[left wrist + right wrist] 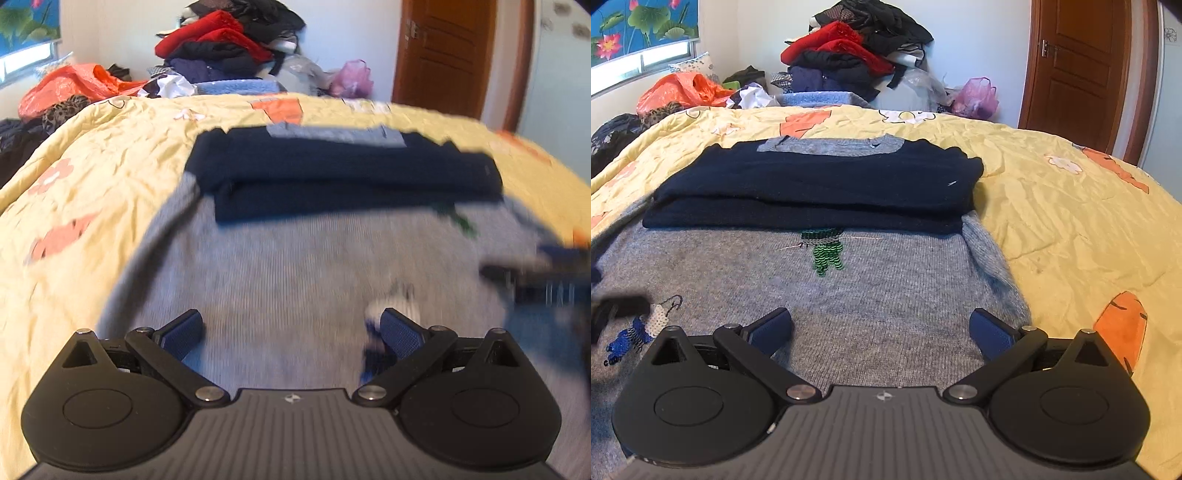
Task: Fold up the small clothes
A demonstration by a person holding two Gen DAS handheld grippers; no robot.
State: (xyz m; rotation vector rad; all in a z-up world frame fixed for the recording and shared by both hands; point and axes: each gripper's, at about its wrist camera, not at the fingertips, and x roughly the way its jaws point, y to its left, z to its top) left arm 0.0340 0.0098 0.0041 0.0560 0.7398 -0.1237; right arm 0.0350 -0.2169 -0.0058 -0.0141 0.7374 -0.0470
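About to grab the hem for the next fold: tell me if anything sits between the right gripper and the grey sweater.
Nothing visible does. The right gripper hangs open directly over bare grey sweater. The folded navy sleeves lie farther up, across the chest.

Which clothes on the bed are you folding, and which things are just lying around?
For the job:
- grey knitted sweater with sequin pictures, spread flat
- dark navy sleeves folded across it
- left gripper and right gripper, jaws open

Just lying about:
- heap of red and black clothes
- orange plastic bag
- pink plastic bag
- yellow flowered quilt
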